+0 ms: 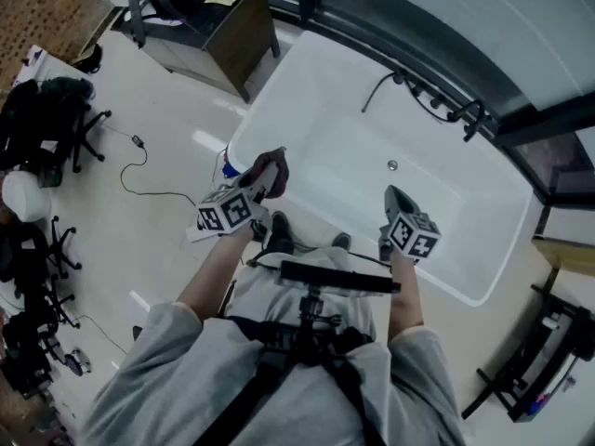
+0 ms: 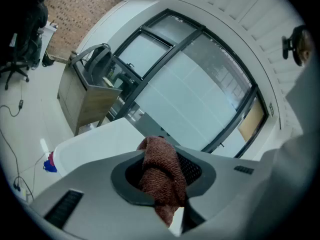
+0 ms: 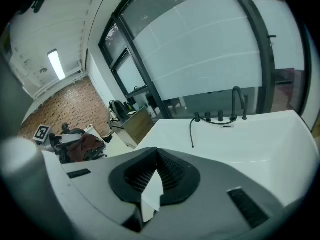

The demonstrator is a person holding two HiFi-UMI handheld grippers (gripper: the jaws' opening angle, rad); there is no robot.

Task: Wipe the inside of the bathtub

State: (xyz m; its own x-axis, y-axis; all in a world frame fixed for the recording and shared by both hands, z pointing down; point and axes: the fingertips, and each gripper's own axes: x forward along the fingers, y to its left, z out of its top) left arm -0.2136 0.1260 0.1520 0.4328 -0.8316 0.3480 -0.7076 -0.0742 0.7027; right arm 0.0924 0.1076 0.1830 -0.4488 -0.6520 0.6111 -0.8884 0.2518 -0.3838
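Left gripper [image 1: 266, 180] pinches the brown cloth [image 2: 160, 174] above the white bathtub [image 1: 353, 151] near its edge, probably ready to wipe inside (no contact yet), while right gripper [image 1: 396, 199] hovers alongside, jaws pressed together, empty.

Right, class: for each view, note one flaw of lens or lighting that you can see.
Head view: bright glare streak on the floor beside the bathtub. Left gripper view: fisheye bends the window frame, corners black. Right gripper view: same bowing, ceiling light blown out.
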